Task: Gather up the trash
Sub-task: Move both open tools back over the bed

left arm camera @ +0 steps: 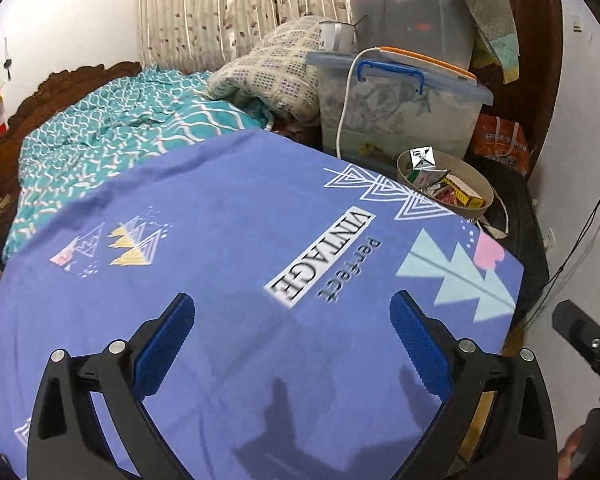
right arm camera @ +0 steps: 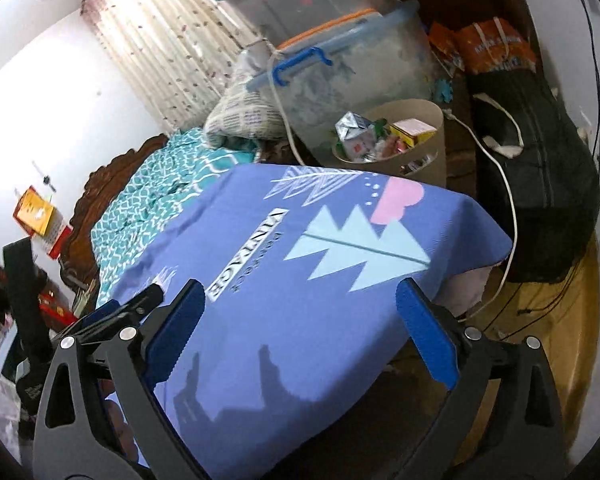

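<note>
Two grippers' jaws wide, empty, above blue cloth (left arm camera: 220, 248), bin (left arm camera: 446, 188) past its far edge.

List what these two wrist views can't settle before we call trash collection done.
- Trash bin: lower contents hidden by its own wall and the top wrappers, both views.
- Floor beyond the purple cloth: hidden by the cloth-covered surface, left wrist view.
- Wrapper print: too small and blurred to read.
- Storage box contents: cloudy plastic obscures them.
- Right gripper and left gripper: both open and empty.
</note>
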`<move>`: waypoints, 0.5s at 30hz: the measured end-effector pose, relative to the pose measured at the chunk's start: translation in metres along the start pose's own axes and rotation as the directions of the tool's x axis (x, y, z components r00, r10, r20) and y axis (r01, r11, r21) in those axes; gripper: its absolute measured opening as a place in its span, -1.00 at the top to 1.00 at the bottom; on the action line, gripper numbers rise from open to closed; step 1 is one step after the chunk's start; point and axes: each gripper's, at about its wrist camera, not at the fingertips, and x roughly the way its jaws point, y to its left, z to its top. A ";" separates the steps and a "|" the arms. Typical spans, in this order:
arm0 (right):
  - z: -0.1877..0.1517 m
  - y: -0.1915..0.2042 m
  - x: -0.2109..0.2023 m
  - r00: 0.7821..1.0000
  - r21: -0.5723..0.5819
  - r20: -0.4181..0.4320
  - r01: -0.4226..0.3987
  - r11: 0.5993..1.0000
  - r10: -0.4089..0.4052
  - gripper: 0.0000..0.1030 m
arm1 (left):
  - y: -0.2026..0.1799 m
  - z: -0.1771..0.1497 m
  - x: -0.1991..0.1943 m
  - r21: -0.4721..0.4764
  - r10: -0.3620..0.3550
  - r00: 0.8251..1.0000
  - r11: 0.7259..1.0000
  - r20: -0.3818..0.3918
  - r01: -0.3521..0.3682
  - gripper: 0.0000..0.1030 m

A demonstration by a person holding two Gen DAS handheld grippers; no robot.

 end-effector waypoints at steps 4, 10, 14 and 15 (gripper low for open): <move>0.001 0.022 -0.020 0.999 -0.060 0.033 -0.007 0.998 0.010 -0.86 | 0.005 -0.012 -0.021 -0.004 0.024 0.999 1.000 0.029 -0.024 -0.83; -0.001 0.040 -0.037 0.997 -0.102 0.069 -0.024 0.995 0.031 -0.91 | 0.013 -0.023 -0.047 -0.015 0.044 0.997 0.999 0.062 -0.043 -0.83; -0.005 0.045 -0.046 0.994 -0.121 0.100 -0.025 0.992 0.037 -0.93 | 0.018 -0.026 -0.065 -0.030 0.067 0.993 0.997 0.098 -0.065 -0.83; -0.005 0.046 -0.050 0.993 -0.128 0.110 -0.022 0.992 0.037 -0.93 | 0.019 -0.026 -0.070 -0.039 0.072 0.991 0.997 0.110 -0.069 -0.83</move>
